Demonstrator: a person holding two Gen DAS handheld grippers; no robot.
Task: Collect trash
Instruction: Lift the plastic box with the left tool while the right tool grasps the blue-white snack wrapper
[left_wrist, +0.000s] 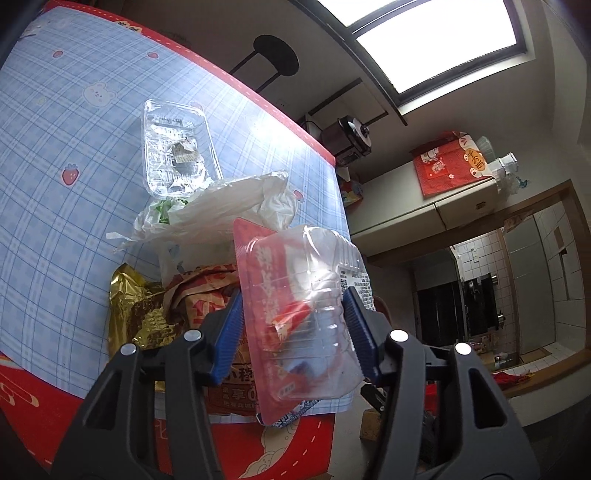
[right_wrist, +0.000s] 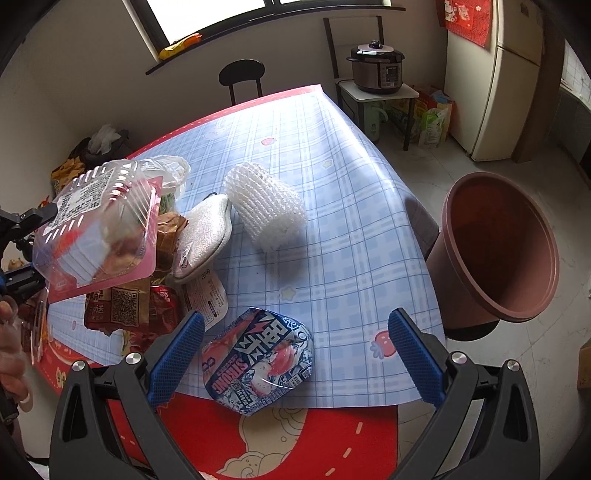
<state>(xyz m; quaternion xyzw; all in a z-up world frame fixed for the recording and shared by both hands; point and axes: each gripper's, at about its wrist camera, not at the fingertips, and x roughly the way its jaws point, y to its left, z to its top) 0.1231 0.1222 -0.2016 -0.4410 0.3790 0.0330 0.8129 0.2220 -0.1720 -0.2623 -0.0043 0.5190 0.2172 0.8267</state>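
Left gripper (left_wrist: 293, 332) is clamped on a clear plastic box (left_wrist: 303, 314), lifted off the counter (left_wrist: 74, 110). The bin (right_wrist: 506, 251) stands off the counter's far right edge, across from it. Right gripper (right_wrist: 295, 354) is wide, empty, over a blue wrapper (right_wrist: 258, 363), nearer the bin.

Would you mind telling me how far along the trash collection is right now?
Nothing shows inside the brown bin from this angle. In hand: the left gripper clamps a clear plastic clamshell, lifted off the table. The right gripper is open above a blue cup lid. Still left: foam net, clear tray, wrappers.
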